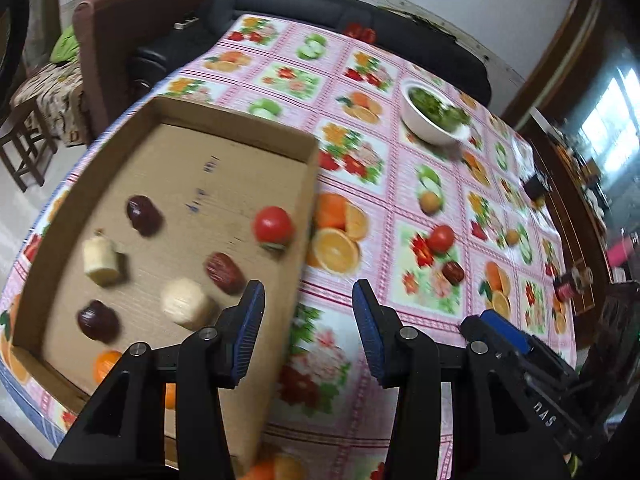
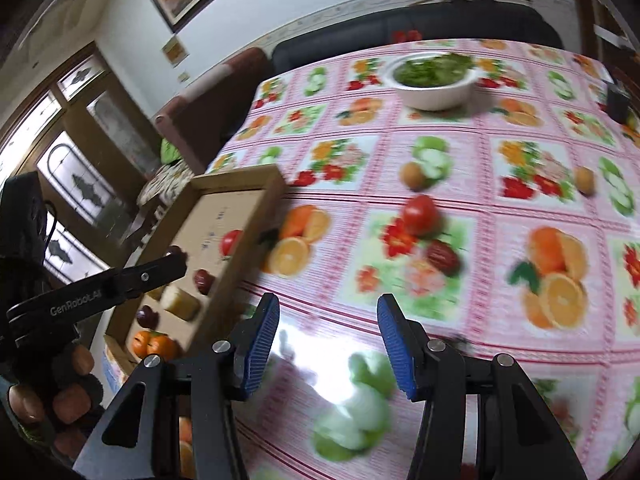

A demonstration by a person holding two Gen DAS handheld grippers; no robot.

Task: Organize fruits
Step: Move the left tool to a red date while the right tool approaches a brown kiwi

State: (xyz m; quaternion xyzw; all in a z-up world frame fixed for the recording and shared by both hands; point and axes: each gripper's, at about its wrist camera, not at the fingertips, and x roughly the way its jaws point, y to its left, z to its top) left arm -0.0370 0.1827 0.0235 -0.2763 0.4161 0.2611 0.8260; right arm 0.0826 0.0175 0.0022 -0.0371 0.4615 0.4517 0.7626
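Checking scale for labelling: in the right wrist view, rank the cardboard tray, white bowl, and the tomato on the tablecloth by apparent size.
1. cardboard tray
2. white bowl
3. tomato

The tray lies nearest the camera, so its lead may be exaggerated.

Bright daylight; glare on tablecloth [image 2: 304, 344] — motion blur, fisheye-warped edges.

Right gripper [image 2: 328, 340] empty, jaws apart above tablecloth [image 2: 500, 200]; tomato [image 2: 420, 210], date [image 2: 442, 257] ahead.
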